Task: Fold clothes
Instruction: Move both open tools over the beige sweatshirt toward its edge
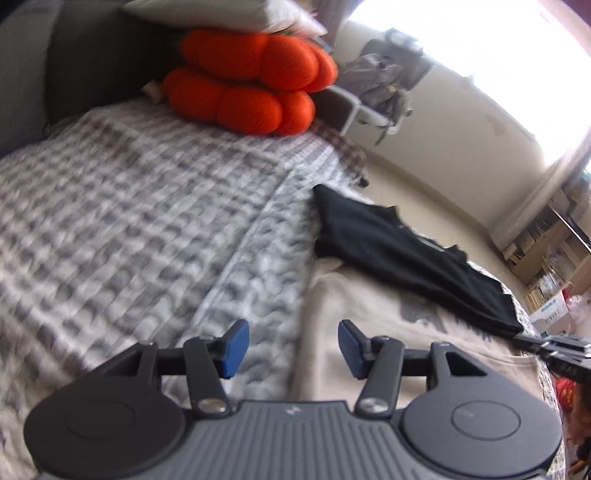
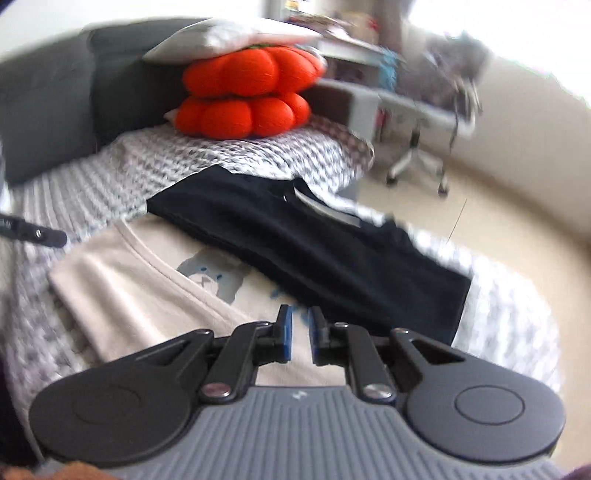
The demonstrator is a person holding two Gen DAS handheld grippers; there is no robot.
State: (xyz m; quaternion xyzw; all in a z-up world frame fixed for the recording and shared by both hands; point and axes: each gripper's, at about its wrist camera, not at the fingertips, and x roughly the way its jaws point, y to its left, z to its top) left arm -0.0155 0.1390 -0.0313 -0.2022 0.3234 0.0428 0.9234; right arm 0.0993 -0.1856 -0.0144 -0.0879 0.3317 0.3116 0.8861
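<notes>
Grey quilted bedding (image 1: 122, 206) covers the bed that serves as the folding surface, with a dark headboard behind and, at its foot, an orange cushion (image 1: 243, 85) under a pale pillow (image 1: 207, 13), stacked well away from the work, probably to keep the middle of the bed free. Beyond the bed lie cream floor and a white chair (image 2: 417, 147) by a bright window.

Two garments lie near the bed's edge. A beige shirt (image 2: 140, 291) with a grey printed figure is spread flat, its collar seam showing, which suits folding. A black shirt (image 2: 306, 251) lies just beyond it, overlapping the beige one's far edge and looking loosely folded; whether it is finished cannot be told.

The left gripper (image 1: 293, 349) hovers over the boundary between quilt and beige shirt, its blue pads standing apart with nothing between them, apparently ready to take the shirt's left edge. The right gripper (image 2: 300, 332) sits low over the beige shirt close to the black one's near edge; its pads are nearly together with a narrow gap, and no cloth is visibly pinched. Each gripper's tip shows at the edge of the other's view, so the hands flank the beige shirt, seemingly for a two-handed fold.
</notes>
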